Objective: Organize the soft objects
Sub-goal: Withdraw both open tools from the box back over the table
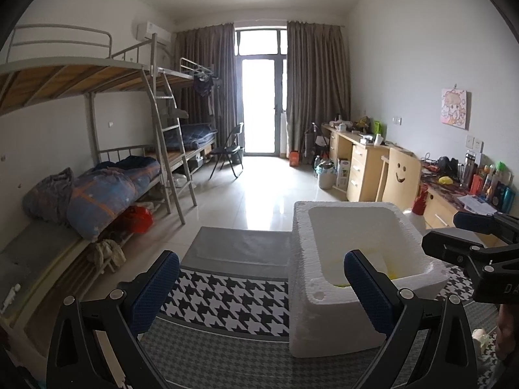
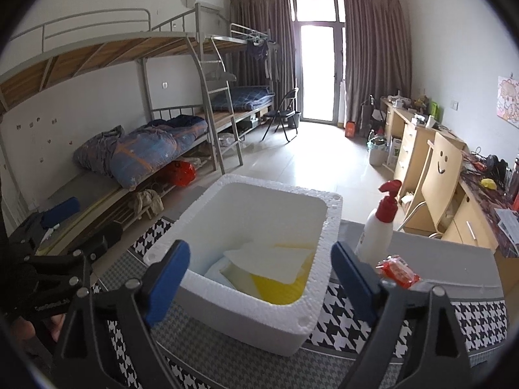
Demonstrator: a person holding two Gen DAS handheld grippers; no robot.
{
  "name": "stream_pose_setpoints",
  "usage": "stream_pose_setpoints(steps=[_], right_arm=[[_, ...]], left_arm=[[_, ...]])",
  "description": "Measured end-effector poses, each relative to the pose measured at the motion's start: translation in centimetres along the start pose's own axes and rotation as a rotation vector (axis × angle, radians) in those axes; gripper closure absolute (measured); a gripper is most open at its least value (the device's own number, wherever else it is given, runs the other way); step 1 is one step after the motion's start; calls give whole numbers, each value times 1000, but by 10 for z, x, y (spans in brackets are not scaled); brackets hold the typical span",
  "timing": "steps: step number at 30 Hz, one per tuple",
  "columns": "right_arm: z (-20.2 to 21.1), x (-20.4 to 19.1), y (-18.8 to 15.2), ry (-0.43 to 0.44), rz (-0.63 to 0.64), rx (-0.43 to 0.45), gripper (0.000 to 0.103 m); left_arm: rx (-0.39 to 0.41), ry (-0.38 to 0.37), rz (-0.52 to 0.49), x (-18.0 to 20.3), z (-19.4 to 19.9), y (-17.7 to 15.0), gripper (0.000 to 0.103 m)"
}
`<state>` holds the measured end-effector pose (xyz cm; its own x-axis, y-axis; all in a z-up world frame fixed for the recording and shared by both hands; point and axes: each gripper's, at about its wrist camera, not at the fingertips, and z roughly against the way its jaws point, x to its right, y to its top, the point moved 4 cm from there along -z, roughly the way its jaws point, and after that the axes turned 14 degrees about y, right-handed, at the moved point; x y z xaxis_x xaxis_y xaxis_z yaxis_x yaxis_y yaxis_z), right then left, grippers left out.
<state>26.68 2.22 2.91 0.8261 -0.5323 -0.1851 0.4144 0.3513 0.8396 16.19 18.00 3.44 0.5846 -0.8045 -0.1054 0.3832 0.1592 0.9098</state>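
A white foam box (image 2: 311, 298) stands on a houndstooth cloth (image 2: 350, 317). Inside it lie a yellow cloth (image 2: 279, 288) and a white folded cloth (image 2: 269, 262). The box also shows in the left wrist view (image 1: 324, 317), with a bit of yellow inside. My right gripper (image 2: 259, 282) is open and empty, just above the box's near rim. My left gripper (image 1: 262, 288) is open and empty, over the cloth at the box's left side. A red packet of wipes (image 2: 397, 270) lies right of the box.
A white spray bottle with a red trigger (image 2: 378, 227) stands right of the box. A grey table surface (image 1: 240, 246) extends behind the cloth. Bunk beds with blue quilts (image 1: 103, 191) line the left wall. Wooden desks and a smiley chair (image 1: 400, 175) line the right wall.
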Motion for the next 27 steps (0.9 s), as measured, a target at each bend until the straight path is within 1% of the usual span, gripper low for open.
stream_pose_setpoints(steps=[5, 13, 16, 25, 27], right_arm=[[12, 0, -3, -11, 4, 27, 12], [33, -1, -5, -16, -5, 83, 12], [43, 0, -8, -33, 1, 105, 12], [63, 4, -16, -37, -11, 139, 12], [67, 5, -18, -50, -9, 148, 11]], left_arm=[[18, -30, -11, 9, 11, 3, 1], [39, -54, -10, 15, 26, 6, 1], [49, -62, -20, 19, 33, 6, 1], [76, -105, -31, 31, 45, 5, 1], [80, -115, -34, 33, 47, 5, 1]])
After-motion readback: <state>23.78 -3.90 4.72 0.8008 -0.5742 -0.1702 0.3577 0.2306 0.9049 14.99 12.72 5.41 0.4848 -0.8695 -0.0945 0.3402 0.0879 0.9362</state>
